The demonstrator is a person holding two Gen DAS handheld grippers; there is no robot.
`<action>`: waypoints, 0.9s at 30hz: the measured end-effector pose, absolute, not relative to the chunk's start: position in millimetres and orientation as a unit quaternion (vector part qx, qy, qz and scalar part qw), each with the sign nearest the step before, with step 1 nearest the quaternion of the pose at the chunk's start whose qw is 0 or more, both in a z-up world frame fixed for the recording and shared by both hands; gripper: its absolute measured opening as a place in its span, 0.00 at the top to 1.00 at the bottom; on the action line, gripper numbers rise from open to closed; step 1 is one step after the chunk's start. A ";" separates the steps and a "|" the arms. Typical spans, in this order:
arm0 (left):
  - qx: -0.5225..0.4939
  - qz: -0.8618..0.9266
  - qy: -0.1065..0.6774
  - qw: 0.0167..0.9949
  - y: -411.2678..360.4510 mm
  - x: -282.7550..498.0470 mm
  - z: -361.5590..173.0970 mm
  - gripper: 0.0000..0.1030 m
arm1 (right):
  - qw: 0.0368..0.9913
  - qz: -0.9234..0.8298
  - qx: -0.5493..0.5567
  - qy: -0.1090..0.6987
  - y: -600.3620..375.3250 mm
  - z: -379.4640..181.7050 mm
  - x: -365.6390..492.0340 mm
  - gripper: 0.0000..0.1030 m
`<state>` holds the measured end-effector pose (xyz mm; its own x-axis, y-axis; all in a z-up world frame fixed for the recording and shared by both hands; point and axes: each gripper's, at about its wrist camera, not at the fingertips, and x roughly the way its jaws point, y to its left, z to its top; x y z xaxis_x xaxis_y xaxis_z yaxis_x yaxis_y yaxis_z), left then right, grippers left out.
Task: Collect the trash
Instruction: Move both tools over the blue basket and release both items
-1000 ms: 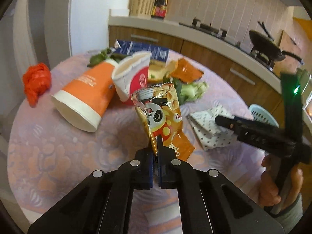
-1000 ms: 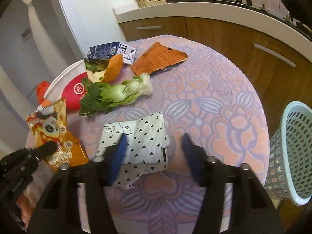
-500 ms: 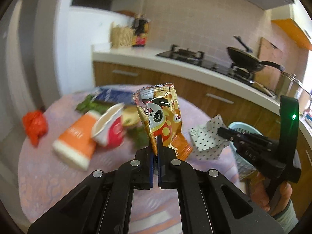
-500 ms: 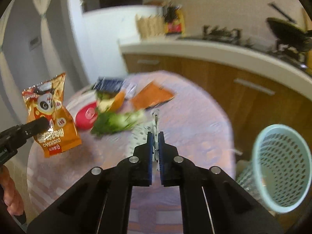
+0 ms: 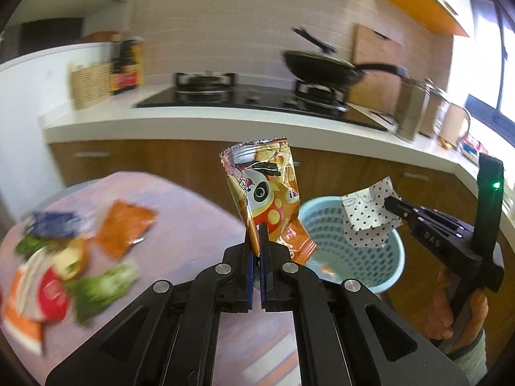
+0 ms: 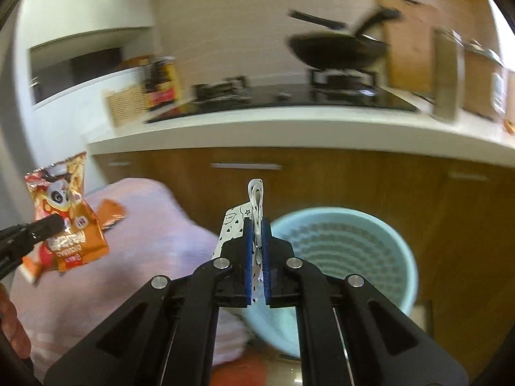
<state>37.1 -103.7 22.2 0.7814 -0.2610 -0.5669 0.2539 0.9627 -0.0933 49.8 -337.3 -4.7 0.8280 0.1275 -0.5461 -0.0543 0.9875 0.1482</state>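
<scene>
My left gripper [image 5: 256,234] is shut on an orange snack bag with a panda print [image 5: 267,193] and holds it up in the air, near the table's edge. The bag also shows in the right wrist view [image 6: 64,212]. My right gripper [image 6: 256,225] is shut on a white wrapper with black hearts [image 6: 256,196], held above the near rim of a light blue mesh trash basket [image 6: 347,257]. In the left wrist view the wrapper [image 5: 370,212] hangs over the basket [image 5: 354,257], and the right gripper [image 5: 391,204] pinches its edge.
The round table with a pink patterned cloth [image 5: 180,212] carries an orange wrapper [image 5: 124,228], a blue packet [image 5: 53,228], greens [image 5: 99,286] and a red-and-white cup [image 5: 42,292]. Wooden cabinets and a white counter [image 5: 257,122] with stove and wok stand behind the basket.
My right gripper shut on the heart-print wrapper, lifted it off the table and carried it over the basket. My left gripper rose with the snack bag and swung right toward the basket.
</scene>
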 end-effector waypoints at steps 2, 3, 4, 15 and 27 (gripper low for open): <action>0.007 -0.152 0.313 0.938 -127.0 55.2 14.2 0.99 | 0.949 0.024 0.072 0.306 -355.1 -17.9 56.4 0.96; 0.012 -0.159 0.319 0.934 -136.3 62.8 10.1 0.99 | 0.945 0.015 0.077 0.318 -364.6 -26.1 60.9 0.96; 0.016 -0.163 0.325 0.931 -143.2 68.7 5.7 0.99 | 0.940 0.009 0.083 0.330 -374.0 -34.1 65.2 0.96; 0.042 -0.190 0.390 0.900 -204.8 137.5 -46.7 0.99 | 0.908 -0.010 0.114 0.403 -408.9 -91.0 103.0 0.84; 0.055 -0.217 0.409 0.884 -232.8 150.5 -72.7 0.66 | 0.912 -0.025 0.139 0.385 -427.4 -80.5 95.4 0.68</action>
